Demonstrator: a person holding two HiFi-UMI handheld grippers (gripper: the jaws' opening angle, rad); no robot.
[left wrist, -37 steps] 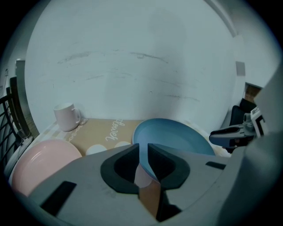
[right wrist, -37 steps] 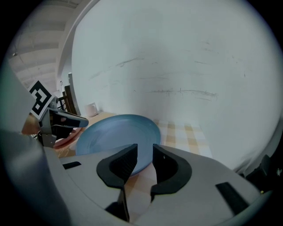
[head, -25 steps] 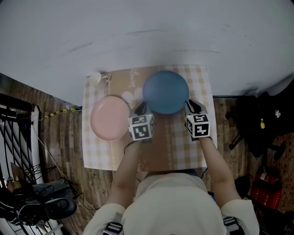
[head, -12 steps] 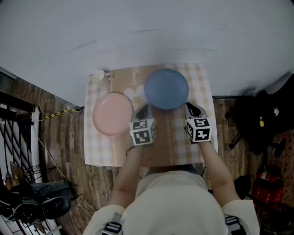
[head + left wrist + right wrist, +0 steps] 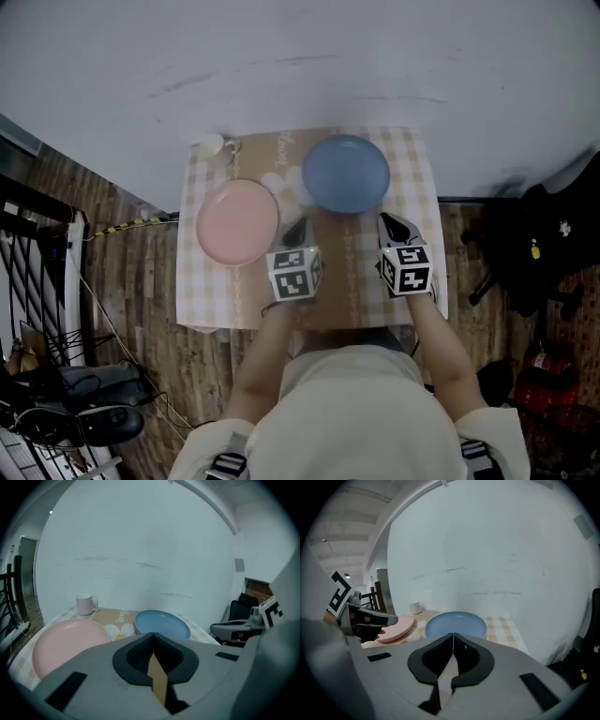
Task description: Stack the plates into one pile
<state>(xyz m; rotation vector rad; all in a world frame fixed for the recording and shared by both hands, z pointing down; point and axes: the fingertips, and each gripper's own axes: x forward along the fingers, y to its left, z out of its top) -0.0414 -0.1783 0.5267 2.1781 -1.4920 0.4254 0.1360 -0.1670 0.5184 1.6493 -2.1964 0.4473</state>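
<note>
A blue plate (image 5: 345,173) lies at the back right of the chequered tablecloth (image 5: 417,178), and a pink plate (image 5: 237,221) lies to its left, apart from it. My left gripper (image 5: 294,228) hovers just short of the blue plate's near left rim, shut and empty. My right gripper (image 5: 392,223) hangs by the plate's near right side, also shut with nothing between its fingers. In the left gripper view the shut left gripper (image 5: 153,633) faces the blue plate (image 5: 162,624) and the pink plate (image 5: 65,639). In the right gripper view the right gripper (image 5: 453,634) points at the blue plate (image 5: 456,623).
A white mug (image 5: 208,145) stands at the table's back left corner, close to the white wall. Black gear (image 5: 525,244) sits on the wooden floor right of the table. The person stands at the table's near edge (image 5: 309,323).
Both grippers have drawn back from the blue plate's near rim toward the person and risen a little. Their jaws have closed. The plates have stayed where they were.
</note>
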